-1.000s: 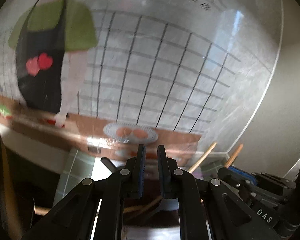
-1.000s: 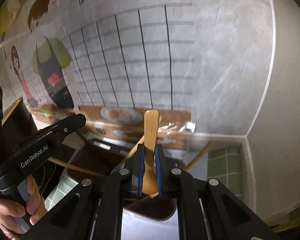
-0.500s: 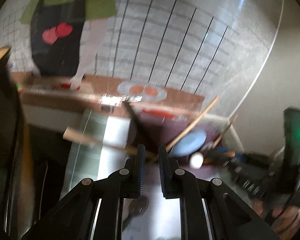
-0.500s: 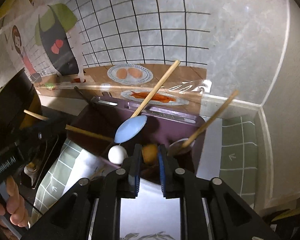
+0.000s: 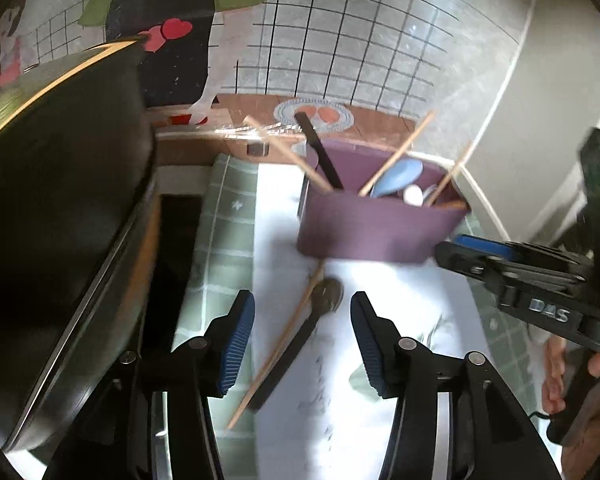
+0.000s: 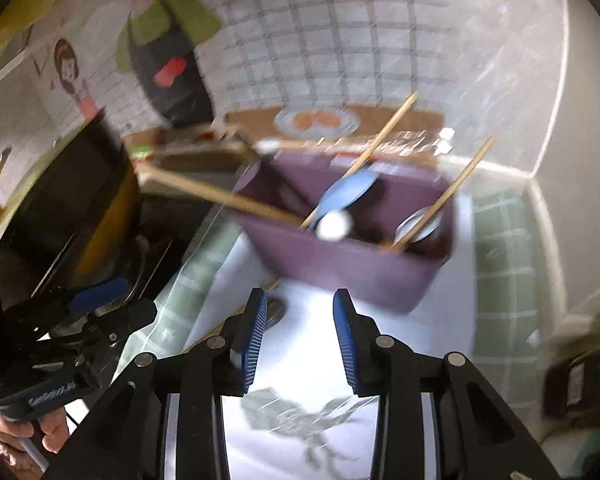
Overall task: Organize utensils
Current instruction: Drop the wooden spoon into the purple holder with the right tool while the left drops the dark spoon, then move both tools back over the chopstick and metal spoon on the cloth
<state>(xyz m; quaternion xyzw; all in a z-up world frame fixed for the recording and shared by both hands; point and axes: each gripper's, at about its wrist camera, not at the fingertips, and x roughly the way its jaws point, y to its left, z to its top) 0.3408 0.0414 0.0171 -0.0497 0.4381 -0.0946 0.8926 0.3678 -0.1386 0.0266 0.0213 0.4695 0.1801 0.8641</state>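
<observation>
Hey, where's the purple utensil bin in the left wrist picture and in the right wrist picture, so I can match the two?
Left wrist view: purple bin sits upper centre-right, beyond the opening, empty left claw.
Right wrist view: the bin sits centre, tilted by the lens, just beyond the opening, empty right claw.
Shared landmark: the blue spoon standing inside the bin.
</observation>
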